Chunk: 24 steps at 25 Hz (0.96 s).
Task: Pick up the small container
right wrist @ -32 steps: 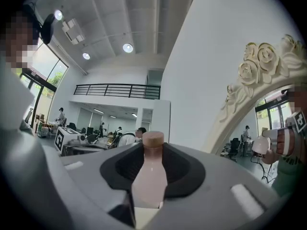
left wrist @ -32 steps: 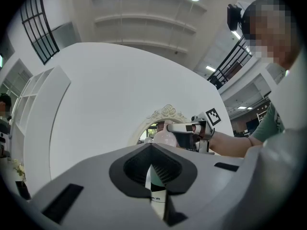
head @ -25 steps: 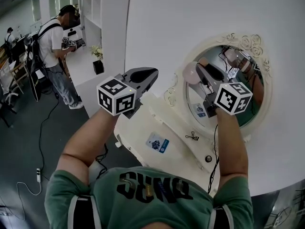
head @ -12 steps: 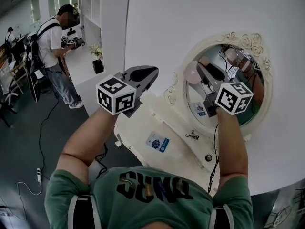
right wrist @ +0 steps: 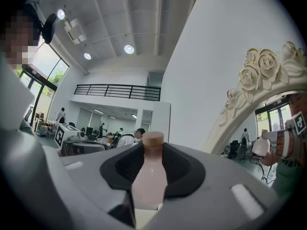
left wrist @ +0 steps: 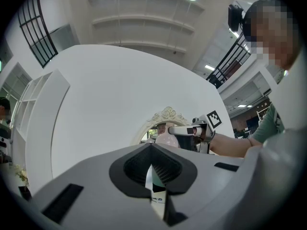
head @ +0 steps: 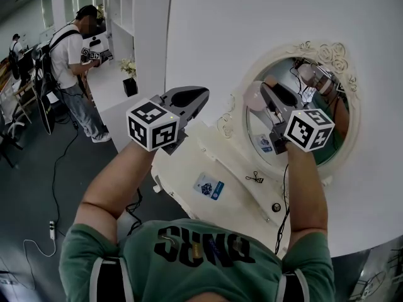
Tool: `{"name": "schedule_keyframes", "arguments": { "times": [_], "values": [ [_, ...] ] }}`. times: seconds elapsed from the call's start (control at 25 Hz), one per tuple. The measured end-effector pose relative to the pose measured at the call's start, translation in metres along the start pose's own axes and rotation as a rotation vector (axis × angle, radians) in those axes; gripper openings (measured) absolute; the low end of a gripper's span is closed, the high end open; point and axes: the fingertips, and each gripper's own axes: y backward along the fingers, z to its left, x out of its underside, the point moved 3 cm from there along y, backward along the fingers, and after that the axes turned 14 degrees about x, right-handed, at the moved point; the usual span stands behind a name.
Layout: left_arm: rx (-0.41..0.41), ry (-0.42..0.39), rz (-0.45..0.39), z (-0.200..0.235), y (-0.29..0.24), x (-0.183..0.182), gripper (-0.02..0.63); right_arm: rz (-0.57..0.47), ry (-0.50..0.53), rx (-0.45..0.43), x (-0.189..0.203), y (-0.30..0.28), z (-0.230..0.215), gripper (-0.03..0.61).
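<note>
The right gripper (head: 263, 93) is clamped on the small container (right wrist: 149, 176): in the right gripper view its dark pads press against both sides of the body, with the neck and cap rising just above the jaw tips. The container is a little bottle of pale, milky pink. It has a rounded body that narrows to a short neck, and a flat-topped cap (right wrist: 153, 139) in a light tan colour. It stands upright in the grip.

In the head view the container shows as a pink, rounded shape at the tip of the right gripper. It is held clear of the white vanity table (head: 236, 197), in front of the left part of the oval mirror (head: 334, 150), whose ornate cream frame (head: 321, 50) carries carved roses. The left gripper view shows the same pink body from the side, against the mirror.

The left gripper (head: 195, 95) is to the left of the container and apart from it, over the table's left end. Its jaws are closed together with nothing between them.

On the table top, nearer the person, lies a small blue and white card (head: 208, 187). Far to the left, another person (head: 72, 68) stands at a white counter with a dark flower pot (head: 130, 83) on it.
</note>
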Motion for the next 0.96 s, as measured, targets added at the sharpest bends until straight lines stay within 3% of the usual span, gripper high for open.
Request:
{"name": "schedule_keyframes", "arguments": {
  "times": [0.96],
  "values": [
    [-0.003, -0.001, 0.003, -0.0024, 0.0018, -0.001, 0.002, -0.004, 0.003, -0.005, 0.0001, 0.0007, 0.0027, 0.127]
  ]
}}
